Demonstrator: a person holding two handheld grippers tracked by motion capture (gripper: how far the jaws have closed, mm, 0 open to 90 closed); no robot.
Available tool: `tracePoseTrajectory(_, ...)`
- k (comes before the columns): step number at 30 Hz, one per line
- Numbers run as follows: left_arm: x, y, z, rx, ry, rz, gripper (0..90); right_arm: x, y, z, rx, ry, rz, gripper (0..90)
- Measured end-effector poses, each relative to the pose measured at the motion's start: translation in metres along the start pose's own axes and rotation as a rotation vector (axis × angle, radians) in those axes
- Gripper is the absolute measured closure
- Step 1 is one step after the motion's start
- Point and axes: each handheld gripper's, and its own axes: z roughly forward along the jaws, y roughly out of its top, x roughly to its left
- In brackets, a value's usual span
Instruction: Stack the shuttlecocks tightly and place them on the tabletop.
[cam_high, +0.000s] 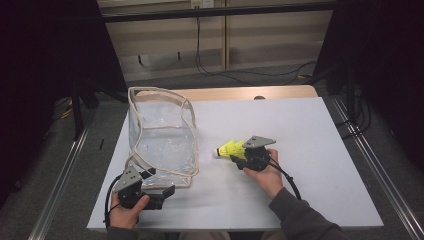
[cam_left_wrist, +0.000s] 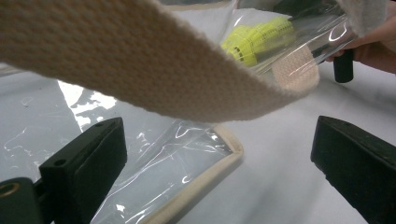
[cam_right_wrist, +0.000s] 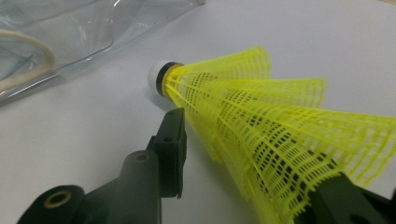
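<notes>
The shuttlecock (cam_high: 229, 149) lies a little right of the counter's (cam_high: 310, 150) middle, its white cork nose toward the clear bag (cam_high: 162, 137) that stands at the left side. The right tool (cam_high: 239, 156) has its jaws around the yellow skirt. In the right gripper view the left jaw stands just off the mesh, and whether the other jaw presses on it I cannot tell. So this reads as a loose bracket, not a firm hold.

The shuttlecock (cam_right_wrist: 261, 126) looks very light. Its skirt is open plastic mesh, springy and easily crushed or bent, while the cork end (cam_right_wrist: 156, 77) is small, round and firm. I judge the best hold to be low on the skirt near the cork, where the ribs gather and stiffen, with gentle pressure.

The left tool (cam_high: 161, 194) sits at the near left corner, jaws wide and empty, by the bag's bottom edge. The bag's webbing strap (cam_left_wrist: 140, 60) is soft, its film slick and floppy. The trim would give a surer hold than the film.
</notes>
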Motion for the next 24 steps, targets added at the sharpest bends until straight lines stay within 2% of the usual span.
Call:
tracePoseTrajectory(5,0.0,-0.0002,0.0001,-0.002,-0.001,-0.002,3.5,-0.0001,0.0012,0.0042,-0.001,-0.027,-0.009,72.9)
tracePoseTrajectory(8,0.0001,-0.0002,0.0,-0.002,-0.002,-0.003,3.5,-0.0006,0.0015,0.0046,0.005,-0.02,-0.005,78.1)
tracePoseTrajectory(24,-0.0001,-0.0003,-0.0002,-0.001,0.001,-0.002,3.5,-0.0025,0.0017,0.0047,0.006,0.01,-0.015,79.7)
